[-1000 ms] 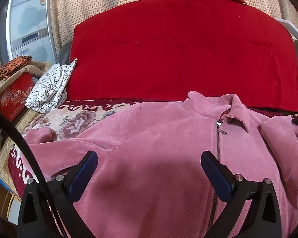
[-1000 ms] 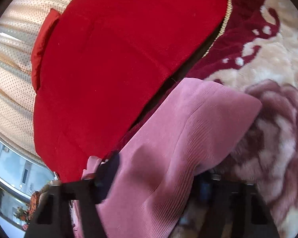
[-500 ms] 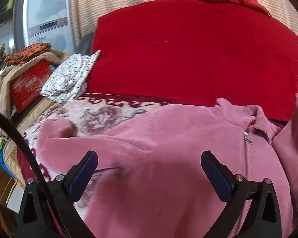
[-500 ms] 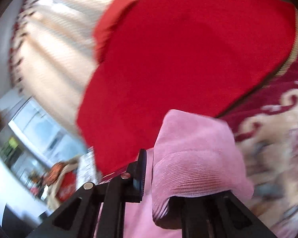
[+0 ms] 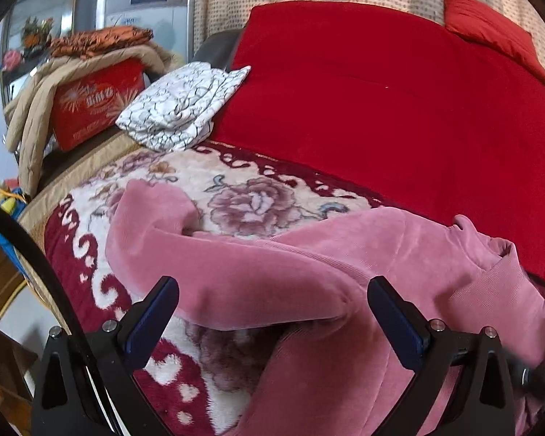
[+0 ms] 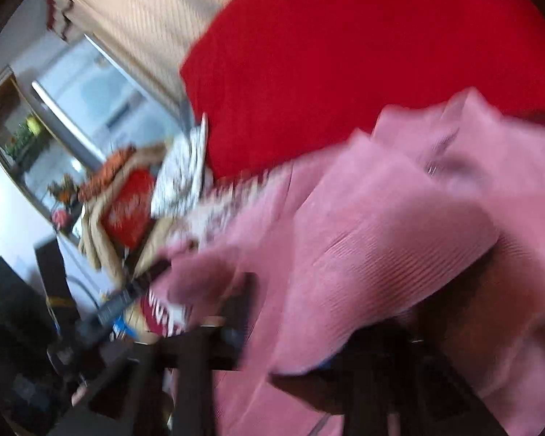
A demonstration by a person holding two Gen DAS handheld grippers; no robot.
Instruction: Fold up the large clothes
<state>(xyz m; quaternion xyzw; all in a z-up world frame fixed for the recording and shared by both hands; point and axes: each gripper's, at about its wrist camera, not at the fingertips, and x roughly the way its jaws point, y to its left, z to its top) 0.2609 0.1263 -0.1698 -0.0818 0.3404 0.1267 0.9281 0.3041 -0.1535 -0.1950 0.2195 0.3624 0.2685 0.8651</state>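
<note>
A pink corduroy zip jacket (image 5: pixel 345 254) lies on a floral blanket (image 5: pixel 250 203). Its left sleeve (image 5: pixel 214 272) stretches toward the blanket's left side. My left gripper (image 5: pixel 272 319) is open and empty, its jaws either side of the sleeve's lower edge. In the blurred right wrist view my right gripper (image 6: pixel 309 345) is shut on the jacket's other sleeve (image 6: pixel 381 254) and holds it lifted over the jacket body. The zip pull (image 6: pixel 432 169) shows beyond it.
A big red quilt (image 5: pixel 381 101) lies behind the jacket with a red pillow (image 5: pixel 490 29) on it. A folded white patterned cloth (image 5: pixel 178 105) sits at the blanket's far left. A red box (image 5: pixel 94 105) under a tan coat stands left of the bed.
The left gripper has swung left along the jacket toward its left sleeve. The right gripper has carried its sleeve up and across over the jacket body.
</note>
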